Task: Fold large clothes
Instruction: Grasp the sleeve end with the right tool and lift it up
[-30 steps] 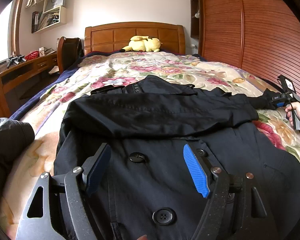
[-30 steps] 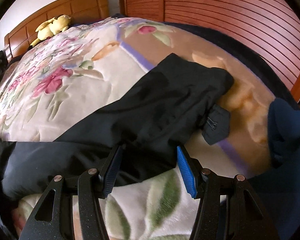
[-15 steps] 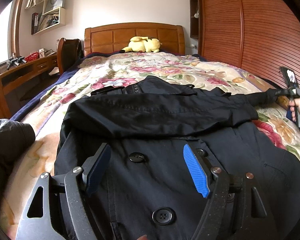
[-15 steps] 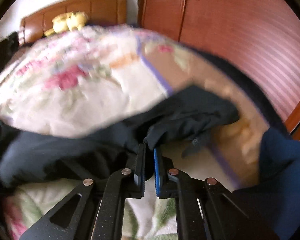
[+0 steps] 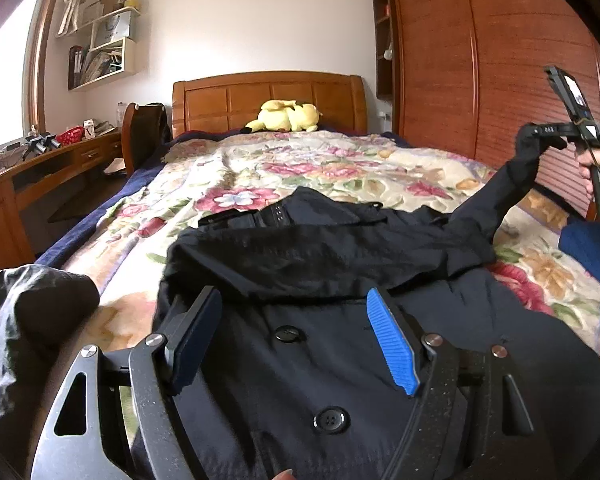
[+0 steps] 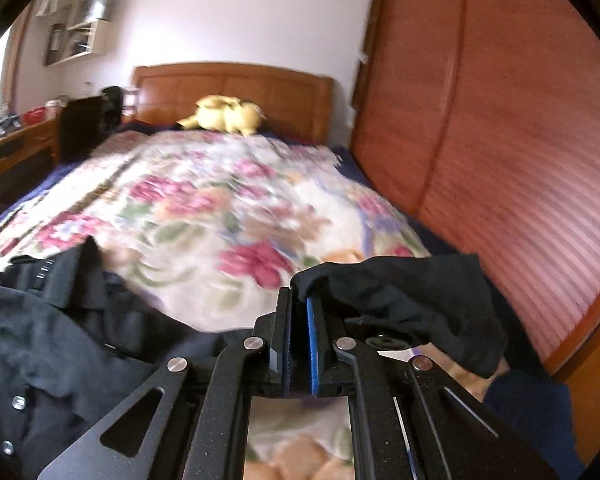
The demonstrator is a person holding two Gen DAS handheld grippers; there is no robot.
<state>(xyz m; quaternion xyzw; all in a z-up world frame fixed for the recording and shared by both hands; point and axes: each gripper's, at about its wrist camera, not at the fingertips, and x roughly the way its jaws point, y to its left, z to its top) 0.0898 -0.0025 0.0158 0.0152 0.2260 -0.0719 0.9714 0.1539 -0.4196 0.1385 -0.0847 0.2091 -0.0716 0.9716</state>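
Here, in the left wrist view, the black buttoned cloth coat [image 5: 340, 340] lies soft and heavy on the floral-quilted bed [image 5: 300, 168]; the left hand-held gripper [image 5: 296, 340] hovers agape above it. In the right wrist view, the right hand-held gripper [image 6: 299, 312] pinches the sleeve cuff [image 6: 412, 296], a sound hold.

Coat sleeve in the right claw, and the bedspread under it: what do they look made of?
Coat sleeve: thin woven cloth, matte black, likely cotton or a blend; it drapes limp and creases from the shut right claw. Bedspread: soft, plush-looking printed floral fabric, no sheen; fibre unclear.
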